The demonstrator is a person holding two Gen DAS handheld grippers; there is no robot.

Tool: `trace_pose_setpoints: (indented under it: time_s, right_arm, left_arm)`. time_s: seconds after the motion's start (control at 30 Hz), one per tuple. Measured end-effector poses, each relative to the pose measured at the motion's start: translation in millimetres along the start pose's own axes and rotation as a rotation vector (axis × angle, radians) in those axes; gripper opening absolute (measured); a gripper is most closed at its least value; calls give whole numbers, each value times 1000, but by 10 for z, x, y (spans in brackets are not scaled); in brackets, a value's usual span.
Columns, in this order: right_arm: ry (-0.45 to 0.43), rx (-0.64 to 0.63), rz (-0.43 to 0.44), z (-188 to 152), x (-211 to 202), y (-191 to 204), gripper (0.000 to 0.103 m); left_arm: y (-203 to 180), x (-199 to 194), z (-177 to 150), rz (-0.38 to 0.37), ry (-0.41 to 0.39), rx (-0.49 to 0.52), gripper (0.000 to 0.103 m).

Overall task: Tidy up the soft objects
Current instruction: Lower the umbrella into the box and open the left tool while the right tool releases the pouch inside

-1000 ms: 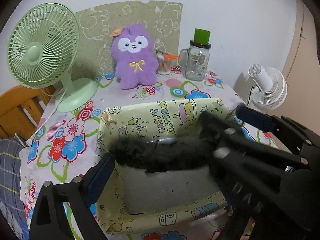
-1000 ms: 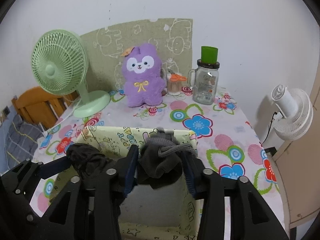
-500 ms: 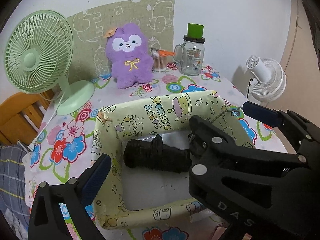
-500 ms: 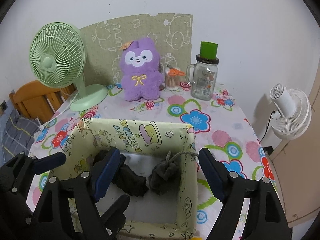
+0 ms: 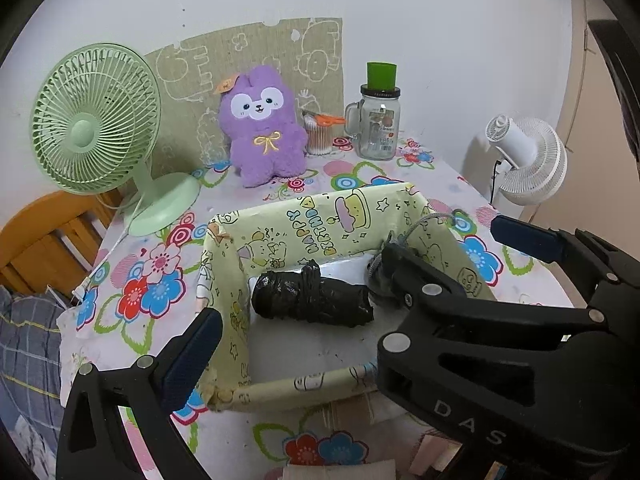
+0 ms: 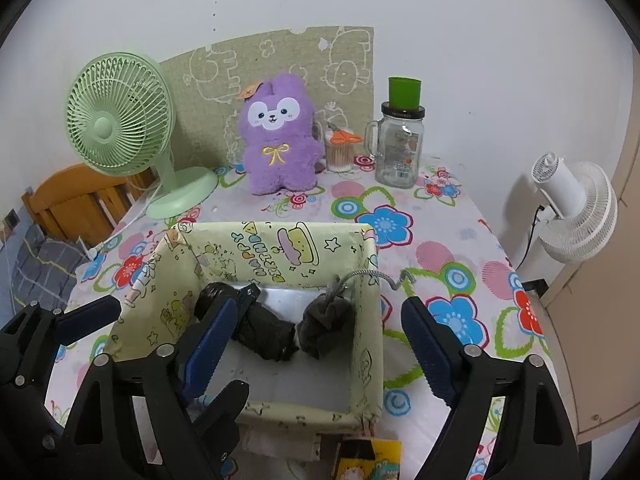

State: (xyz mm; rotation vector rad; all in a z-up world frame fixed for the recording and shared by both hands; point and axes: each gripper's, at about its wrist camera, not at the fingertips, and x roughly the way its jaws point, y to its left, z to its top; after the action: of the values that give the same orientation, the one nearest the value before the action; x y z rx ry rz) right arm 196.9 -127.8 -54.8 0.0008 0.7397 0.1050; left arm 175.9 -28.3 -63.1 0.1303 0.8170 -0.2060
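Both grippers, left gripper [image 5: 356,276] and right gripper [image 6: 316,344], gape empty above the box [image 6: 362,364]; black bundle [image 6: 264,330] and grey bundle [image 6: 326,318] lie inside it.

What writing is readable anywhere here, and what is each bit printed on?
"HAPPY BIRTHDAY": inner back wall of the yellow fabric box.
"DAS": body of the right gripper, seen from the left wrist camera.
Glass jar label: too small to read.
Yellow packet at the bottom edge: no legible words.

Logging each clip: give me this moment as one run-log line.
left tool: open, empty | right tool: open, empty | black bundle and grey pouch: in box | plush toy: on table
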Motion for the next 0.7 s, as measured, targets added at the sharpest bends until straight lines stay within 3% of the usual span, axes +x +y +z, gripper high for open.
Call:
trace_pose_setpoints:
  time_s: [0.7]
  right_arm:
    - [-49, 11, 2, -199, -499, -5, 91]
  left_arm:
    - [-123, -486, -226, 1, -67, 9, 103]
